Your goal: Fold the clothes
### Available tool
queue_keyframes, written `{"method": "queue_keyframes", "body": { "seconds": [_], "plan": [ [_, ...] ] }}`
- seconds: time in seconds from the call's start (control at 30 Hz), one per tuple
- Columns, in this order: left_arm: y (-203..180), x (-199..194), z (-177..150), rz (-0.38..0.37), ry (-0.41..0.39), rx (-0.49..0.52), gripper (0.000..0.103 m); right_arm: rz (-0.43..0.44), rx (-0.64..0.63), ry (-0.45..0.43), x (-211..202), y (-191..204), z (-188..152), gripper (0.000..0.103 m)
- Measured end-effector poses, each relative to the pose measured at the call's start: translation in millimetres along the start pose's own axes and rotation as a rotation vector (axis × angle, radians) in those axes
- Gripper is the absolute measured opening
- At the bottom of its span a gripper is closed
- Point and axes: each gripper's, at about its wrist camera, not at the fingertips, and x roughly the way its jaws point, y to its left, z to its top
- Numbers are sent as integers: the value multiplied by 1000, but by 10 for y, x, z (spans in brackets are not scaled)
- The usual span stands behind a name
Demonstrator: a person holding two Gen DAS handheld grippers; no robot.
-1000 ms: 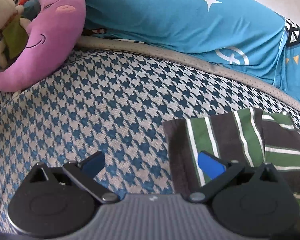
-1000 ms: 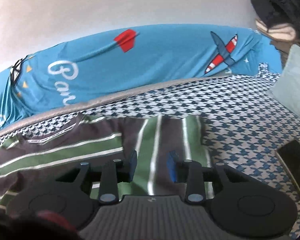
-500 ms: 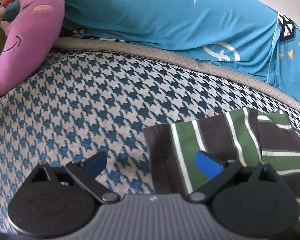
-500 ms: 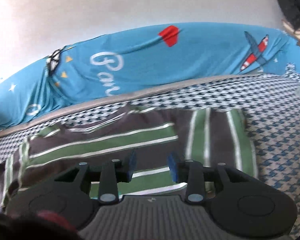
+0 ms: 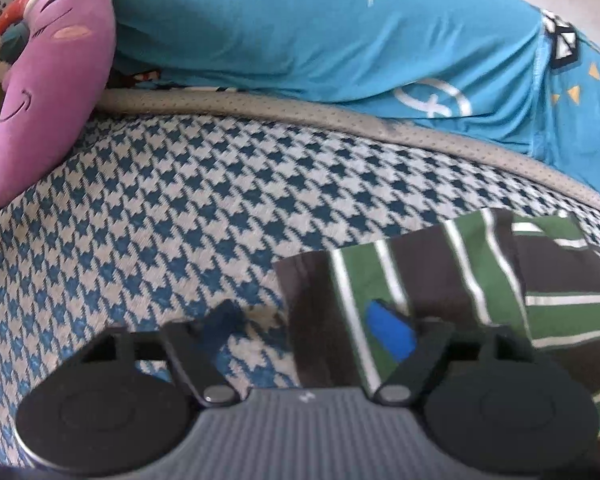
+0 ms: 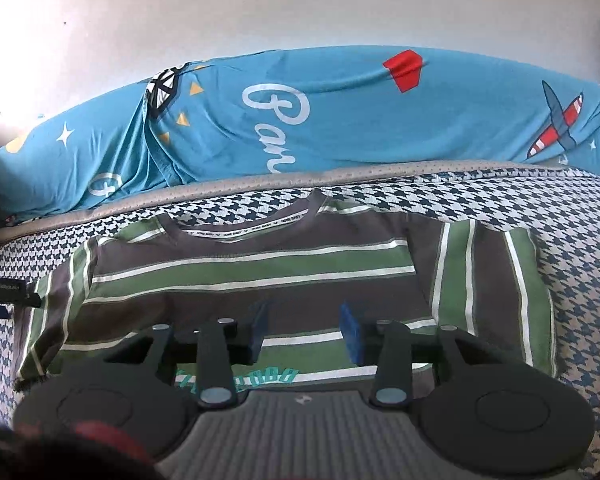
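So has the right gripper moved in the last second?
Yes. The right gripper swung left: the red paper plane on the blue pillow slid rightward in view, and the striped shirt collar appeared.

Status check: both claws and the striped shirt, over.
Left claw open at the sleeve edge. Right claw open over the striped shirt, which is flat on the bed. Nothing obstructing.

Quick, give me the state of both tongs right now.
Left tongs: open, holding nothing, poised at the edge of the striped shirt.
Right tongs: open, holding nothing, above the striped shirt.
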Motion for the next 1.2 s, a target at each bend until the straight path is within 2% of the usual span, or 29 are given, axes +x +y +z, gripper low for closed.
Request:
{"method": "queue_keyframes", "body": {
  "seconds": [0.03,0.1,0.17,0.23,0.37,0.63,0.73,0.77,0.83,0.93,1.0,1.03,1.2],
  "plan": [
    [-29,-18,-9,-7,-7,12,52,-1,1,1,8,0,0,40],
    [-80,-50,-31,-14,-18,30,28,-4,1,5,26,3,2,40],
    [-117,-66,-42,-13,-27,33,15,-6,1,8,44,7,4,40],
    [-151,-103,-53,4,-37,23,8,-7,2,9,51,12,5,40],
    [-100,-130,-17,44,-74,4,7,-6,2,7,57,24,7,40],
    [-64,-180,50,127,-145,35,7,7,-5,-7,51,52,18,40],
    [-99,-141,46,156,-118,38,8,32,-12,-21,55,72,22,40],
    [-100,-117,46,168,-104,37,9,46,-13,-26,58,80,24,40],
    [-69,20,43,201,-21,21,13,77,-16,-34,70,101,30,40],
    [-81,8,32,262,-42,27,31,119,-29,-45,97,153,49,40],
    [-80,-55,59,272,-62,18,66,142,-26,-46,122,185,62,40],
    [-66,-85,75,275,-68,-1,72,153,-19,-44,139,196,70,40],
    [-83,-194,115,211,-80,-30,75,194,4,-34,257,253,123,40]
  ]
}}
